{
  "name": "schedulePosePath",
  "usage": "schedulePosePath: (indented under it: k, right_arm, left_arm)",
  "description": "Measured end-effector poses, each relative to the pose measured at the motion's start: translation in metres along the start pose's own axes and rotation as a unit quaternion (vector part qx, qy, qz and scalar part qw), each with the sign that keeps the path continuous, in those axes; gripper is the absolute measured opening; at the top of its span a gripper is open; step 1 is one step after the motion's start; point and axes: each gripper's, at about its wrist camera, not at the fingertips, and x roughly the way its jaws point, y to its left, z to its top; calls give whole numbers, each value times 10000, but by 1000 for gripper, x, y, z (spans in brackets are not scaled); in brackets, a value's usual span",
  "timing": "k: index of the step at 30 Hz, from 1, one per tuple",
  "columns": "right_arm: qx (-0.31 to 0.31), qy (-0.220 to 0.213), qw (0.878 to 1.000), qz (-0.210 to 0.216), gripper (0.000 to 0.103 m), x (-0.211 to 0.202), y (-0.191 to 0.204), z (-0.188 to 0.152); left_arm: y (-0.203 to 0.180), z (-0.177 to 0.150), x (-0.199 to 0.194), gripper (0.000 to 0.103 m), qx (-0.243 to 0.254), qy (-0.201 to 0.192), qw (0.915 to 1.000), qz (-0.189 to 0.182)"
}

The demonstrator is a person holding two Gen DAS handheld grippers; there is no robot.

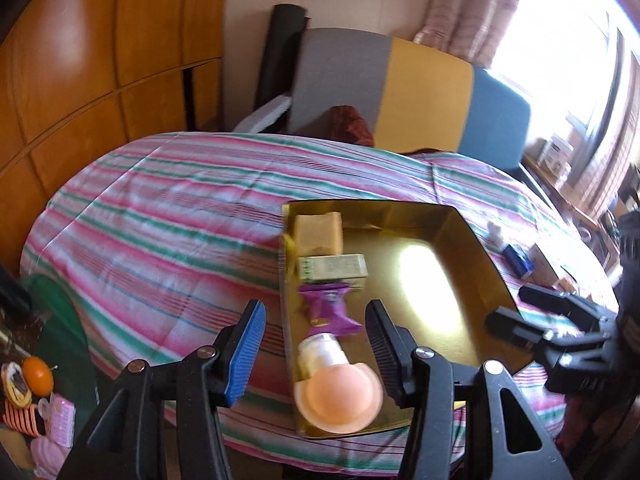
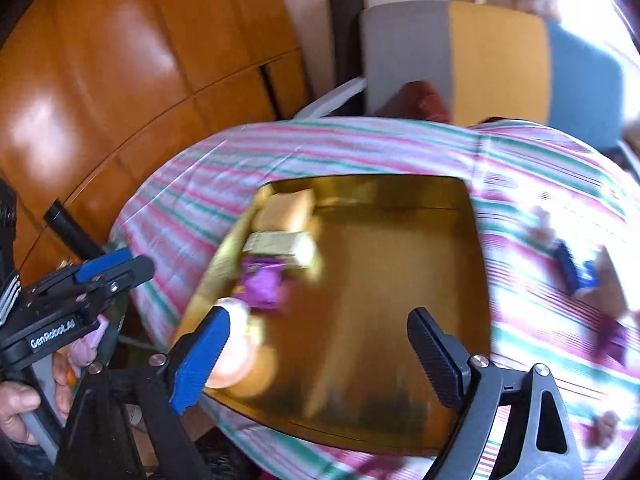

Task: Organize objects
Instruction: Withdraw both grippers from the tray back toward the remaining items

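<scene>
A gold tray (image 1: 472, 256) (image 2: 400, 300) lies on a table with a striped cloth (image 1: 160, 216). Along the tray's left side lie a tan box (image 1: 320, 232), a pale green carton (image 1: 334, 268), a purple packet (image 1: 330, 308) and a small bottle with a peach cap (image 1: 336, 384). My left gripper (image 1: 316, 344) is open and empty just above the bottle. My right gripper (image 2: 320, 344) is open and empty above the tray's near part; it also shows in the left wrist view (image 1: 520, 308). The right wrist view is blurred.
A small white bottle (image 1: 497, 234) and a blue box (image 1: 518, 260) lie on the cloth right of the tray. A chair with grey, yellow and blue back (image 1: 400, 84) stands behind the table. An orange (image 1: 38, 374) and pink items sit low at left by wooden cabinets.
</scene>
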Motion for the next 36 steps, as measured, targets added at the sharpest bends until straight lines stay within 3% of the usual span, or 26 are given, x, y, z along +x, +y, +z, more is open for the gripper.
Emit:
schedulePosePath:
  k: [14,24,29,36]
  right_arm:
    - [808,-557,9855,-1384,98,-74,-142,-6]
    - [1575,-705,9500,-2601,101,-103,-275,-23]
    - [2587,-639,9334,-2403,101,-109,-325,-41]
    - [2688,-702,9355,-2182,101,-114,-324,-40]
  left_arm:
    - [-101,12,11,53,978,120,9932,-627]
    - [-154,15,32,53,1287,580,9843,-1058]
    - [-181,24,48,53,1442,820,9788,-1200]
    - [-229,45,83,53,1335,1271,9697,-1601]
